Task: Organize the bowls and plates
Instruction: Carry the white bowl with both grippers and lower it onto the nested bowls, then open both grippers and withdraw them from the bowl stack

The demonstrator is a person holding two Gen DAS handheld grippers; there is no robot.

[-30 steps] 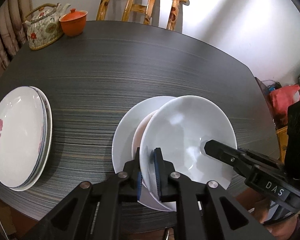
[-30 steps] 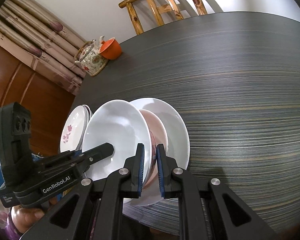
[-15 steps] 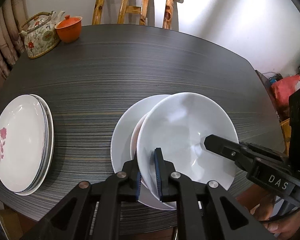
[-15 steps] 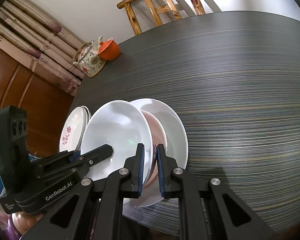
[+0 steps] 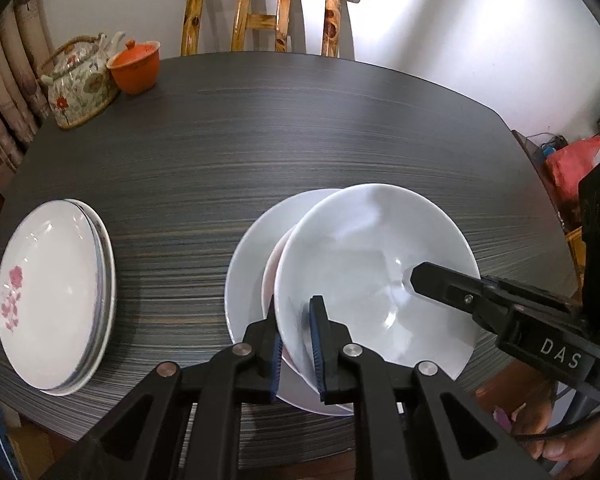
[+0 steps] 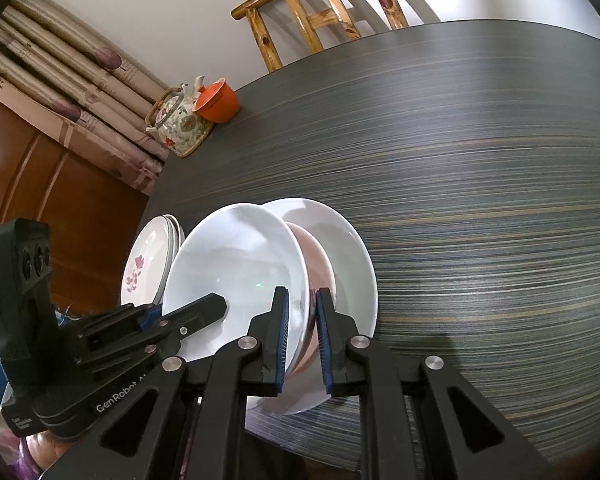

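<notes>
White glazed ceramic: the wide white bowl (image 5: 374, 280) sits tilted on top of the near stack, its rim gripped on two sides.
Left gripper (image 5: 296, 346): clamped on the bowl's near-left rim, one pad inside, one outside.
Right gripper (image 6: 302, 332): closed on the opposite near rim, the thin wall between its blue pads (image 6: 283, 334).
Key relation: the bowl lies straight ahead of both tools, held between them; neither hand looks nearer, so it must travel level as a shared load.
Beneath the bowl: a smaller pinkish bowl (image 6: 318, 276) nests in a broad white plate (image 5: 256, 256) lying on the dark striped table (image 5: 300, 140); whether the top bowl touches the pink one cannot be told.
Surfaces: smooth, glossy, round and thin-edged; likely slippery under the pads.
Farther left: a stack of flower-printed white plates (image 5: 52, 300), well apart from the bowls.
Far edge: a floral ceramic teapot (image 5: 80, 84) just beside an orange lidded cup (image 5: 134, 66); behind them a knotty wooden chair (image 5: 266, 16).
</notes>
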